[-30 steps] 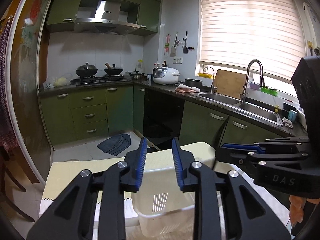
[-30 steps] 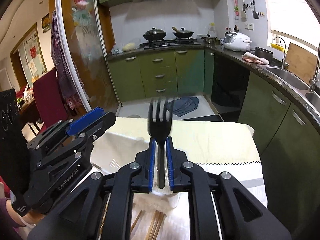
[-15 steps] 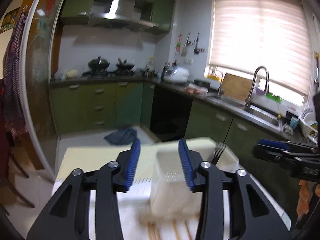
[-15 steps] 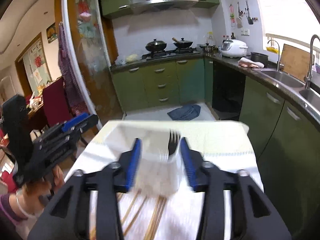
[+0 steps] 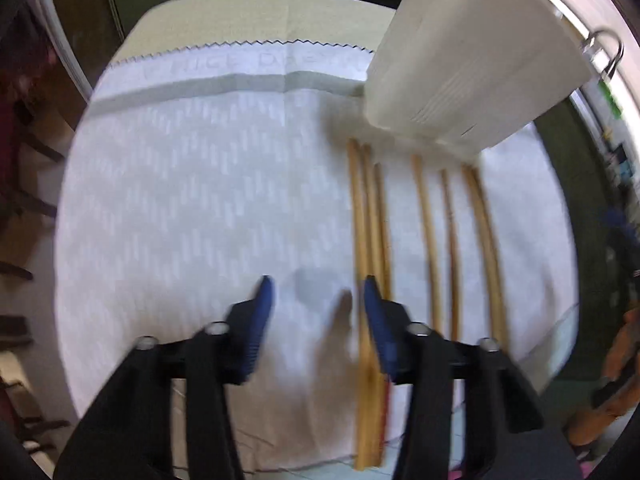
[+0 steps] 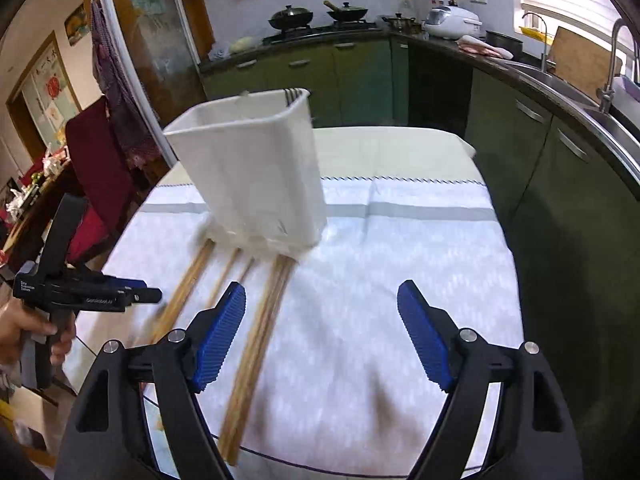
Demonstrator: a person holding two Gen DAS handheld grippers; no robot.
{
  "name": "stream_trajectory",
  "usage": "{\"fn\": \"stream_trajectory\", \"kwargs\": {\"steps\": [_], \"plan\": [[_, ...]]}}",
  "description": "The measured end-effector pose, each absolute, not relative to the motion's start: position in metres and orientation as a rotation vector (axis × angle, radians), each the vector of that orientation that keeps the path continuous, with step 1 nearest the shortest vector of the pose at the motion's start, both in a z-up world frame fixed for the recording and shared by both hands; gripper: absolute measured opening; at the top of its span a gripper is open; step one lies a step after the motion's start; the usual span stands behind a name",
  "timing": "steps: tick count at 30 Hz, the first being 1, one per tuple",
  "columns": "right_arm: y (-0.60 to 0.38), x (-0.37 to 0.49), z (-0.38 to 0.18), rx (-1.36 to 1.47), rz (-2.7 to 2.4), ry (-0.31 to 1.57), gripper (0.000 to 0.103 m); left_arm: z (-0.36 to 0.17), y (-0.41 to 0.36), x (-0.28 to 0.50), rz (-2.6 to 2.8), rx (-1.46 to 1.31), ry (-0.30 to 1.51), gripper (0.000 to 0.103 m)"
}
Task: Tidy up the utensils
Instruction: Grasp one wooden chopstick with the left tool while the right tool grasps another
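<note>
Several wooden chopsticks [image 5: 362, 220] [image 6: 264, 320] lie side by side on the white tablecloth [image 5: 200, 200] [image 6: 400, 280]. Behind them stands a white plastic utensil bin [image 5: 472, 52] [image 6: 256, 176]. A fork's tines [image 6: 295, 92] peek over its far right corner. My left gripper [image 5: 316, 296] [image 6: 148, 296] points steeply down at the cloth, its jaws closing with only cloth between them; the leftmost chopsticks run by its right finger. My right gripper [image 6: 320, 294] hovers in front of the bin, its jaws opening wide and empty, the chopsticks below its left finger.
A hand [image 6: 24, 328] holds the left gripper at the table's left edge. A dark red chair [image 6: 100, 152] stands to the left. Green kitchen cabinets [image 6: 360, 76] and a sink counter [image 6: 560, 80] run behind and to the right of the table.
My right gripper let go of the fork, which now stands in the bin, then opened and drew back. My left gripper tipped down from the room towards the cloth beside the chopsticks.
</note>
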State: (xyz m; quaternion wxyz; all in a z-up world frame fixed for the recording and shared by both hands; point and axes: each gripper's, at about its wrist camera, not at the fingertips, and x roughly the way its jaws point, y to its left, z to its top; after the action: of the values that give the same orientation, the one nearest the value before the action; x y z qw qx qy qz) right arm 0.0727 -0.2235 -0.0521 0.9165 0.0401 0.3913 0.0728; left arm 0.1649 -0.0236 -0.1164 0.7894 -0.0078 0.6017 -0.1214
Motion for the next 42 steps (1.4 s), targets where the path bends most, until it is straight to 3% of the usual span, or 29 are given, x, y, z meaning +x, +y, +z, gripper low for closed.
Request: {"fn": "stream_trajectory", "kwargs": {"steps": [22, 25, 29, 42], "plan": [[-0.217, 0.089, -0.068, 0.05, 0.151, 0.89, 0.076, -0.127, -0.072, 0.186, -0.283, 0.08, 1.293, 0.038], [-0.205, 0.106, -0.081, 0.064, 0.21, 0.976, 0.068, -0.128, -0.078, 0.186, -0.302, 0.094, 1.301, 0.025], [-0.191, 0.127, -0.101, 0.036, 0.21, 1.076, 0.043, -0.129, -0.081, 0.187, -0.319, 0.126, 1.306, 0.019], [-0.163, 0.156, -0.132, 0.004, 0.173, 1.209, 0.026, -0.133, -0.071, 0.185, -0.334, 0.161, 1.278, 0.02]]}}
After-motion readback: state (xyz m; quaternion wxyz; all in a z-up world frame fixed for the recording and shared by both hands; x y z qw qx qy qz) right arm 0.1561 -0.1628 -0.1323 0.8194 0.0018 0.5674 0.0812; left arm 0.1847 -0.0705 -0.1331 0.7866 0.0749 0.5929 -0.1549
